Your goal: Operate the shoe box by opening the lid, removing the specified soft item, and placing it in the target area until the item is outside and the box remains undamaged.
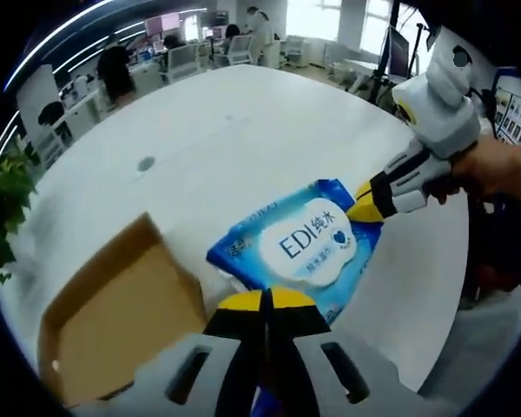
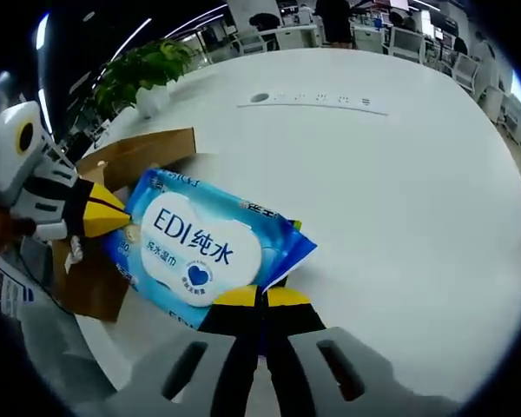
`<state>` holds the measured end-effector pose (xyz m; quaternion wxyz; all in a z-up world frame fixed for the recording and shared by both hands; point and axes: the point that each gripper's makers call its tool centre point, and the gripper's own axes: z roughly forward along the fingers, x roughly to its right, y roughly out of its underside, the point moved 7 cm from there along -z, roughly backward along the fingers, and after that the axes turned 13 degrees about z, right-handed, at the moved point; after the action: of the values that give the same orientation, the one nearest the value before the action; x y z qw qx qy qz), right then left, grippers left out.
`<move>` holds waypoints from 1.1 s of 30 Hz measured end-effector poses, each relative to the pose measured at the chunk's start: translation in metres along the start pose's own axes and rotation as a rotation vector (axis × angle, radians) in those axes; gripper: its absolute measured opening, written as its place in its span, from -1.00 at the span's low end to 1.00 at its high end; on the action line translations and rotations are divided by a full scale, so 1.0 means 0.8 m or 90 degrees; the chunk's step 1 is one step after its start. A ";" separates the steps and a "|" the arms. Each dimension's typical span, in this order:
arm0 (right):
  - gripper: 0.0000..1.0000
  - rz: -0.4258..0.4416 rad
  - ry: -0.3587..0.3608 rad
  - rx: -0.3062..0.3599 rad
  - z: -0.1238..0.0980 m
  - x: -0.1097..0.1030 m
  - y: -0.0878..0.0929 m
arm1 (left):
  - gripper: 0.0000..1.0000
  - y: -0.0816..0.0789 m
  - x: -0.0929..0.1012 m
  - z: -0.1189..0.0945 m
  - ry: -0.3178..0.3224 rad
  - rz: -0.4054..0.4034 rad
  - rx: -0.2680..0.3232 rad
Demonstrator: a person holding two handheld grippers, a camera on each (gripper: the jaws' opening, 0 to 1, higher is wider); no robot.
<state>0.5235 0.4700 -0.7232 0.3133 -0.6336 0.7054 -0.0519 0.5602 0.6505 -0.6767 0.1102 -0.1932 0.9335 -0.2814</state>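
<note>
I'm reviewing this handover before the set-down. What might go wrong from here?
Both tongs pinch opposite ends of the wet wipes pack: the left tongs at one end, the right tongs at the other. Pulling apart could tear its thin wrapper. If one lets go early, the pack may swing and drop back toward the open cardboard box beside it.

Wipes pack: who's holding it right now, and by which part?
Both grippers. The left gripper is shut on one end edge of the wipes pack; the right gripper is shut on the opposite end edge. The open cardboard box sits beside it.
</note>
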 end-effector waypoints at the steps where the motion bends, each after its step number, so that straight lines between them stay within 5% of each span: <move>1: -1.00 0.000 0.000 0.000 0.001 0.000 0.001 | -1.00 0.000 0.000 0.001 -0.001 0.003 -0.001; 20: -1.00 -0.007 0.003 -0.008 0.011 0.001 -0.002 | -1.00 0.007 0.004 0.005 0.001 0.068 -0.045; 29: -1.00 -0.010 0.009 -0.009 0.011 -0.001 -0.002 | -1.00 0.008 0.003 -0.008 -0.004 0.110 -0.039; 33: -1.00 -0.011 0.011 -0.009 0.010 -0.003 -0.004 | -0.96 0.006 0.000 -0.018 0.007 0.085 -0.016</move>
<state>0.5301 0.4743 -0.7268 0.3023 -0.6415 0.7030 -0.0548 0.5541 0.6613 -0.6675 0.1214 -0.1306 0.9483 -0.2625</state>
